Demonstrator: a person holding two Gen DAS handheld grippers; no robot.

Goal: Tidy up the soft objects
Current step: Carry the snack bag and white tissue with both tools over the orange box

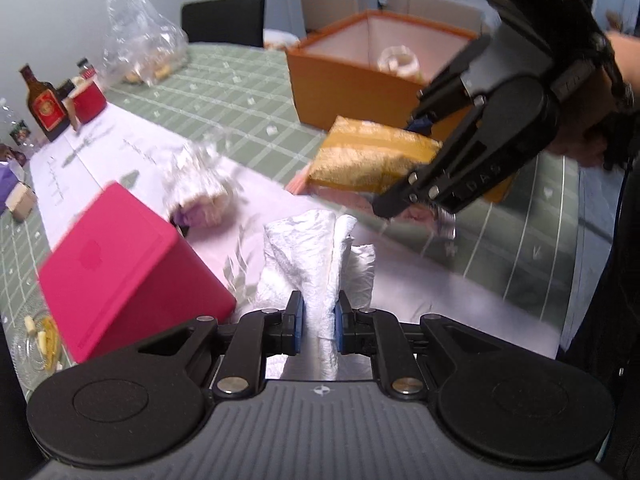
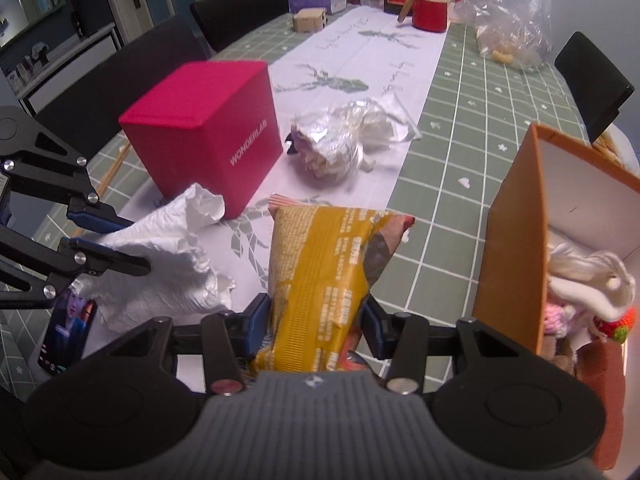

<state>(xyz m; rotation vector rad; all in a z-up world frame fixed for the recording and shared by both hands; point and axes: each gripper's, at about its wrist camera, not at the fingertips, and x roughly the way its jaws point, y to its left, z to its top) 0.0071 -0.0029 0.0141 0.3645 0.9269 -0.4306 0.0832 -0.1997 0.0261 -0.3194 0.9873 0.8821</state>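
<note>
My left gripper (image 1: 319,314) is shut on a crumpled white paper towel (image 1: 312,248), which hangs above the table runner. In the right wrist view the same gripper (image 2: 140,245) comes in from the left with the towel (image 2: 168,268) between its blue pads. My right gripper (image 2: 316,320) is shut on a yellow snack bag (image 2: 320,264), lifted off the table. From the left wrist view that gripper (image 1: 400,164) and the bag (image 1: 368,156) are in front of an open orange box (image 1: 352,84). The box (image 2: 516,240) holds soft toys (image 2: 592,292).
A magenta cube box (image 2: 200,136) stands on the runner, with a crumpled plastic bag (image 2: 340,140) beside it. A phone (image 2: 64,332) lies at the near left. Bottles, a red pot (image 2: 430,12), a tissue box and a clear bag sit at the far end. Black chairs surround the table.
</note>
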